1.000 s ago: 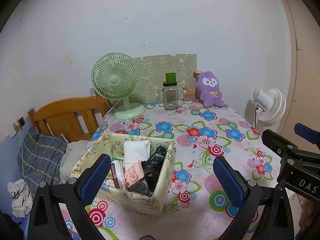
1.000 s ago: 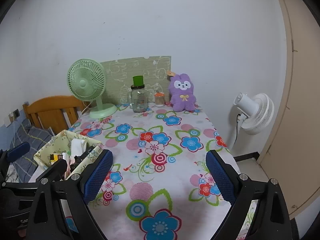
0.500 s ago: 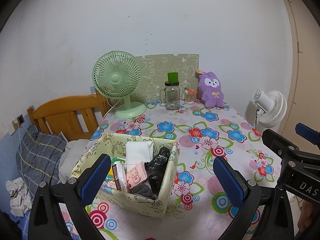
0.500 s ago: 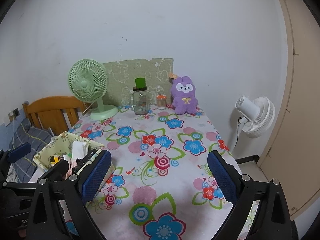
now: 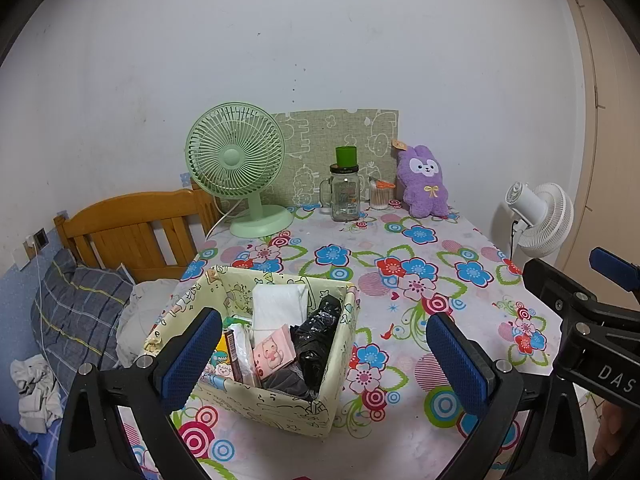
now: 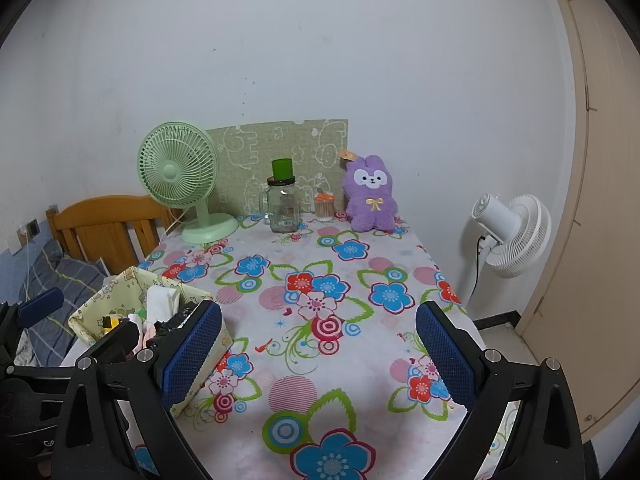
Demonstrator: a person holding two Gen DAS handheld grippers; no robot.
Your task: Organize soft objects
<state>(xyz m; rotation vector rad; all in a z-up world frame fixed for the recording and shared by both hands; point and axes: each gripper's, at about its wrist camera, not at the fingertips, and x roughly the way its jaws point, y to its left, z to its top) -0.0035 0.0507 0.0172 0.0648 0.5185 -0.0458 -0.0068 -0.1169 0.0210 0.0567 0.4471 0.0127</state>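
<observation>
A purple plush rabbit (image 5: 425,183) (image 6: 371,195) sits upright at the table's far edge against the wall. A pale yellow fabric box (image 5: 256,396) (image 6: 116,300) stands near the front left, holding a white pack, a pink pouch and a black bag. My left gripper (image 5: 324,356) hovers open above the box's near side, nothing between its blue pads. My right gripper (image 6: 318,354) is open over the flowered tablecloth, right of the box, empty. Both stay far from the rabbit.
A green desk fan (image 5: 240,168), a glass jar with a green cup on it (image 5: 345,192) and a small orange-lidded jar (image 5: 379,196) line the back. A white floor fan (image 6: 508,232) stands right of the table; a wooden bed frame (image 5: 132,232) lies left.
Both grippers have drawn back slightly from the table, so the box and rabbit look a little farther away. Both stay open and empty.
</observation>
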